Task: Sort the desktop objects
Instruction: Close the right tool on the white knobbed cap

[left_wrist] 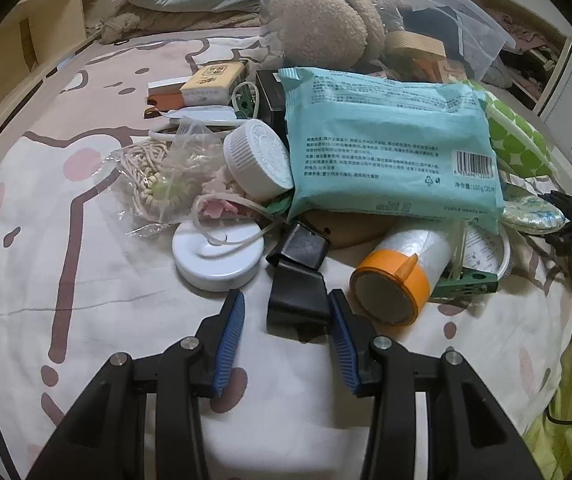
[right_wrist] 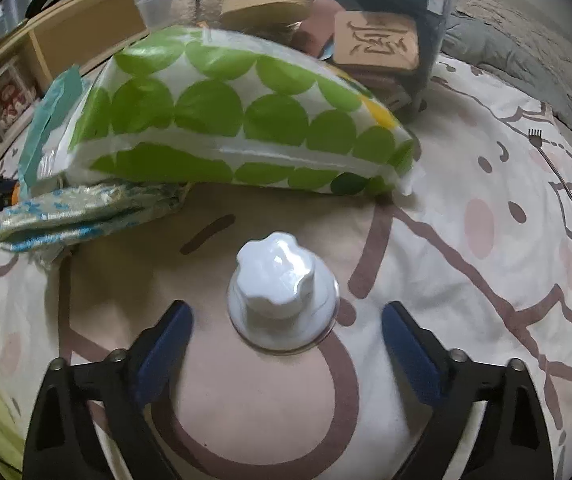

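In the left wrist view my left gripper (left_wrist: 286, 308) is open just in front of a black folded clip-like object (left_wrist: 295, 280), whose near end lies between the fingertips. Behind it lie a white round disc (left_wrist: 218, 258), an orange-capped roll (left_wrist: 397, 280), a white jar (left_wrist: 258, 160) and a teal wipes pack (left_wrist: 389, 144). In the right wrist view my right gripper (right_wrist: 286, 320) is open around a white knob on a clear suction base (right_wrist: 282, 292), not touching it. A green-dotted pack (right_wrist: 238, 120) lies beyond.
A clear plastic bin (left_wrist: 365, 28) with a plush toy, a wooden ring and cloth stands at the back. It also shows in the right wrist view (right_wrist: 365, 20). A bead bag (left_wrist: 158, 184), small boxes (left_wrist: 214, 82) and a brocade pouch (right_wrist: 86, 212) lie on the patterned bedsheet (right_wrist: 465, 280).
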Tool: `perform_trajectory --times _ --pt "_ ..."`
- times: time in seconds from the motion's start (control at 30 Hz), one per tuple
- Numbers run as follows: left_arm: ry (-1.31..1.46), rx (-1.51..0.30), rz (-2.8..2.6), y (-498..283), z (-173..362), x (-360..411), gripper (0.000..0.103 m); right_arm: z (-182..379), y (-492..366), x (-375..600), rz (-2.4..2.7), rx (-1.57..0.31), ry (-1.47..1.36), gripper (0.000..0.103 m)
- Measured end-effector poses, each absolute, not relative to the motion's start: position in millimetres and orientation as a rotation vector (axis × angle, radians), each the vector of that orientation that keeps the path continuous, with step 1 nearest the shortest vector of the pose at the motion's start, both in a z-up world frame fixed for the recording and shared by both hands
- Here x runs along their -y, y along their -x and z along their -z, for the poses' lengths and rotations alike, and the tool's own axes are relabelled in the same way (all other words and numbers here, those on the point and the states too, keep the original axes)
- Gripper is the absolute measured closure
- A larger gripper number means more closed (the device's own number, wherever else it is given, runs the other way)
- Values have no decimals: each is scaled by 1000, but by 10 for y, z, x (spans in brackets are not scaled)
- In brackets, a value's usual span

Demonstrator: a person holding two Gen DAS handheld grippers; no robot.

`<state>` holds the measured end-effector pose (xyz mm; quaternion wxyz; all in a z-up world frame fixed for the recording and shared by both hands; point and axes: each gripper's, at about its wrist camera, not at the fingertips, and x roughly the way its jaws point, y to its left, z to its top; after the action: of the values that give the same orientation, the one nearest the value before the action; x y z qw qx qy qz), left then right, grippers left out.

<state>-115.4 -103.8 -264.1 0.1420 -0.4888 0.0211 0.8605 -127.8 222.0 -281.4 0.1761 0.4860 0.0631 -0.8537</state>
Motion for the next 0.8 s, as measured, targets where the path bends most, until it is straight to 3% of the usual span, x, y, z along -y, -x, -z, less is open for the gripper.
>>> perform_trajectory --times 0.13,0.23,0.43,0.6,0.8 --pt "1412 -91 -2484 1150 2661 1021 60 2786 1291 -2290 2447 -145 -1371 28" --pt "1408 -102 -2487 1144 2660 1015 60 2758 1307 -2309 2458 -119 -1360 46" --pt "1401 -96 -2495 1134 2644 1024 61 2736 1325 -2256 2464 -118 -1357 46" --pt "1403 -78 -2501 1151 2631 1050 74 2710 1285 -2286 2466 -81 -1360 47" --pt "1382 -76 -2516 1147 2590 1047 74 2677 1373 -2369 2467 -33 -1367 47"
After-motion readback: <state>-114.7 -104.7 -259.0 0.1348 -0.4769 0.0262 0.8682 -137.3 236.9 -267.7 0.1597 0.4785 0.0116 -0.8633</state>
